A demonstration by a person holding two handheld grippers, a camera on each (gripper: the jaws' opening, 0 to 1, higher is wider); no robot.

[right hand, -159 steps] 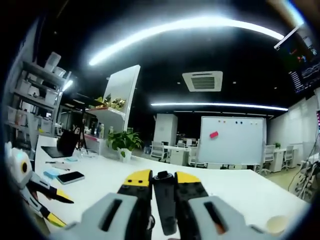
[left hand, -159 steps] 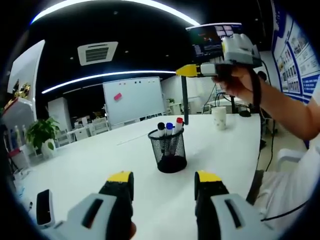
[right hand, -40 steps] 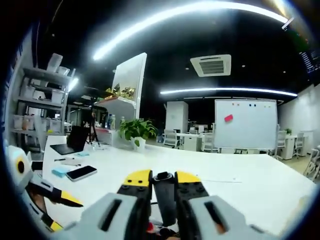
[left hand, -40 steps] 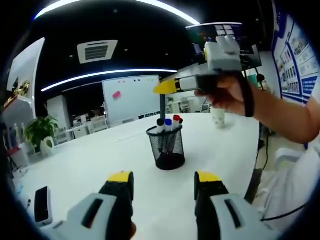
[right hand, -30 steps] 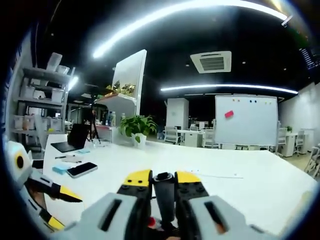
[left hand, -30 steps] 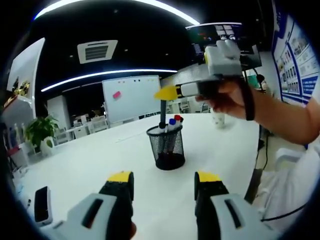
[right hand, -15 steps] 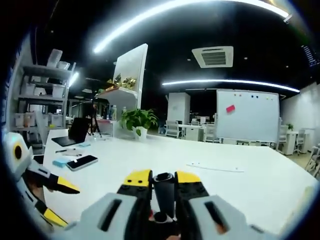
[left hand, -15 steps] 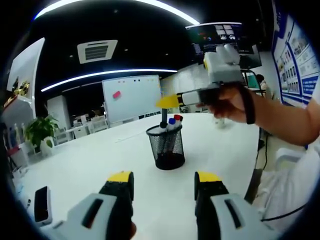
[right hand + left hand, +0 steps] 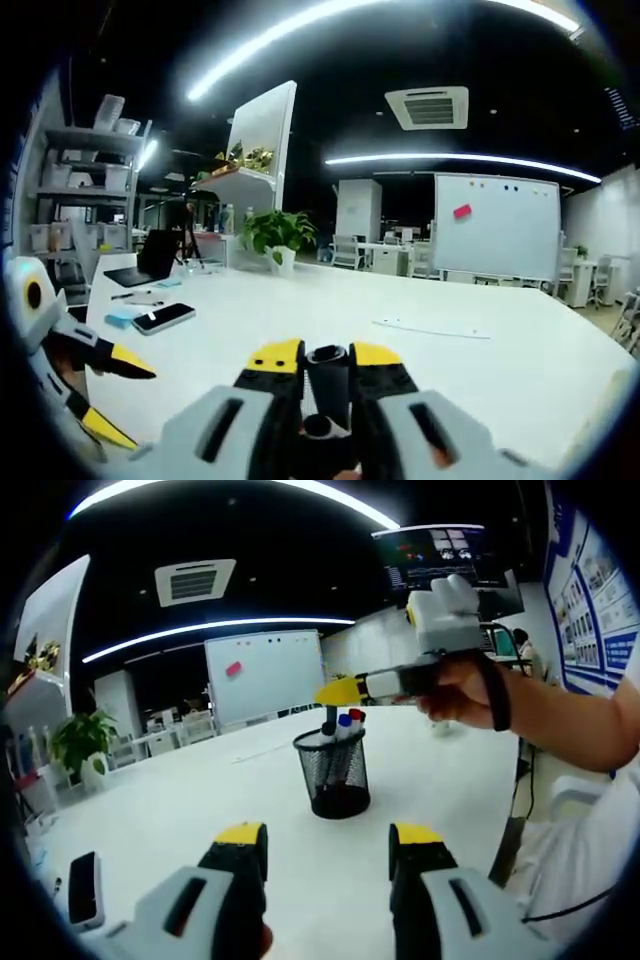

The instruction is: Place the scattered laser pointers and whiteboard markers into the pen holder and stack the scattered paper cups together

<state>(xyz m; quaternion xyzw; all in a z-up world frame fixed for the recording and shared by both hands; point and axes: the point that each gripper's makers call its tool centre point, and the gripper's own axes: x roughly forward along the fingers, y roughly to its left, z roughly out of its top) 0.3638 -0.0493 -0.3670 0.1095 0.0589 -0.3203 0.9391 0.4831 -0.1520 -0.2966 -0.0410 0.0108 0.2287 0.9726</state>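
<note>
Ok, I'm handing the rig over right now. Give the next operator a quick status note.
Right gripper: shut on a black marker, held upright over the mesh pen holder, its lower end among the pens there.
Left gripper: open, empty, low over the white table.
Done: the blue- and red-capped markers stand in the holder.
Left: release this marker, then stack the paper cups.

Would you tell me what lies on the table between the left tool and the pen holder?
Nothing: in the left gripper view, bare white table separates the left tool from the pen holder.
</note>
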